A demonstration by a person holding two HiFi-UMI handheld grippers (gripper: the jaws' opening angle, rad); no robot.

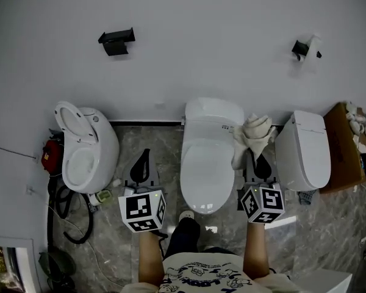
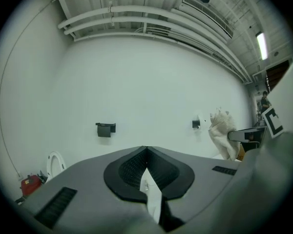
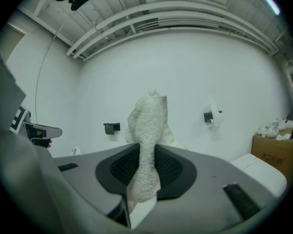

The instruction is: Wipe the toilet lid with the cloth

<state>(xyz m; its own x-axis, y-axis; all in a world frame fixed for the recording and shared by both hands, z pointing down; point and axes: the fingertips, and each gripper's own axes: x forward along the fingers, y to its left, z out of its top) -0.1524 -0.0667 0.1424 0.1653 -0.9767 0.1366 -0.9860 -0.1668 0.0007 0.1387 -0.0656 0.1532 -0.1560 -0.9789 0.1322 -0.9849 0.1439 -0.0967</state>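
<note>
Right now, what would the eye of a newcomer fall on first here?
Of three white toilets in a row along the wall, the middle toilet stands straight ahead, its lid closed. The right gripper is shut on a crumpled white cloth by that toilet's right edge; the left gripper is shut, empty.

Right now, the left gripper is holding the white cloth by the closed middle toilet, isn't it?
Not the left: the right gripper is shut on the white cloth by the closed middle toilet, as the right gripper view shows. The left gripper holds nothing.
</note>
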